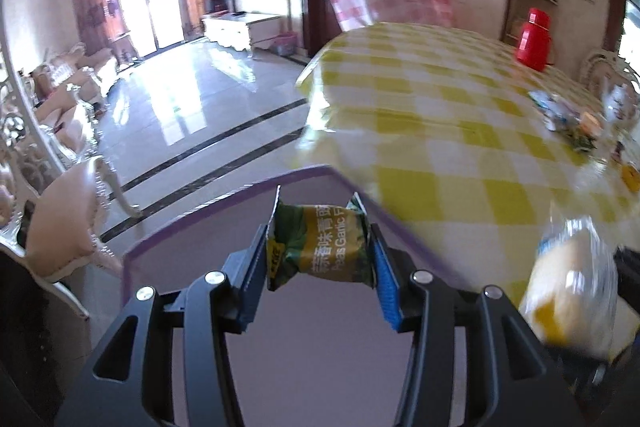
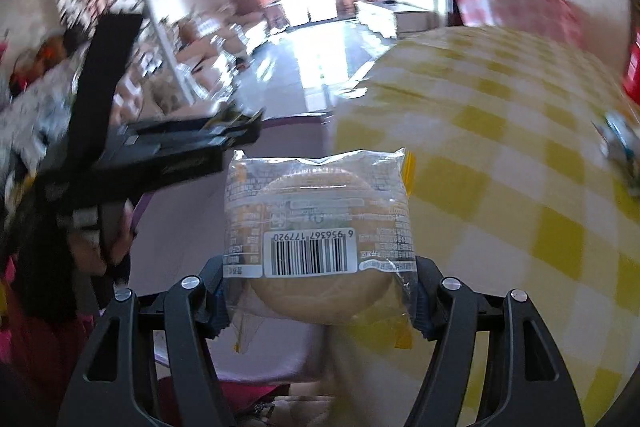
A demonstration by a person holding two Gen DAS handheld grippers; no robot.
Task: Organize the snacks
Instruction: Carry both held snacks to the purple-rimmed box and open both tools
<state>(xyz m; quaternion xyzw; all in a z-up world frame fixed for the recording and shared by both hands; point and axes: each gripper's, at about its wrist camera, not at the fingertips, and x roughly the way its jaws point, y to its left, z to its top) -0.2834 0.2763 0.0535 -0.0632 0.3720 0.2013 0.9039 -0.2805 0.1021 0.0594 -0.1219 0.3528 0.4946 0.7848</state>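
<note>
Blur smears table snacks [image 1: 568, 119]; left hand-held gripper [image 1: 320, 247] clamps pea packet [image 1: 320, 245], right [image 2: 320, 291] a wrapped bun [image 2: 320, 227].

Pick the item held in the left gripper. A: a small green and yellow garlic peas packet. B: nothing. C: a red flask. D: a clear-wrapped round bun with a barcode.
A: in the left wrist view the left gripper has its blue pads on both ends of the green and yellow peas packet, above the purple tray.
</note>
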